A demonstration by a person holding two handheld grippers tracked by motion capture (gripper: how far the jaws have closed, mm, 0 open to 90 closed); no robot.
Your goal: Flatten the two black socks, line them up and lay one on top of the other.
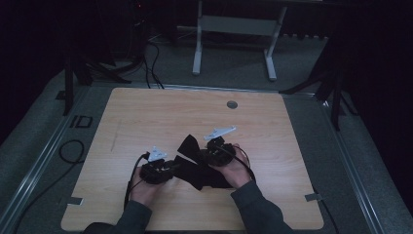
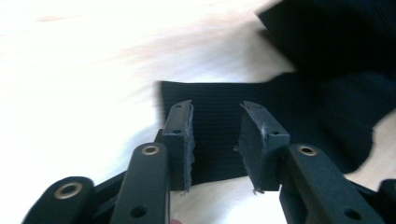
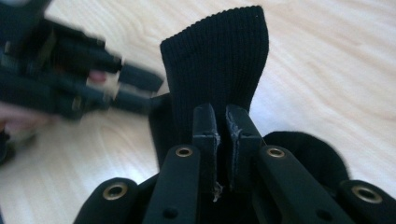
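Our right tongs (image 3: 218, 122) were clenched on the black knit sock (image 3: 219, 60), lifting its end off the wooden surface (image 1: 146, 117). Our left tongs (image 2: 215, 135) stood released over its flat cuff, apparently mid-fold; next they needed to close there.

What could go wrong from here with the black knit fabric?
1. Right claw pinches only a thin fold of the black knit fabric; it may slip out under a pull.
2. Left claw is open around another edge, with the view blurred; closing while moving could miss it or bunch it.
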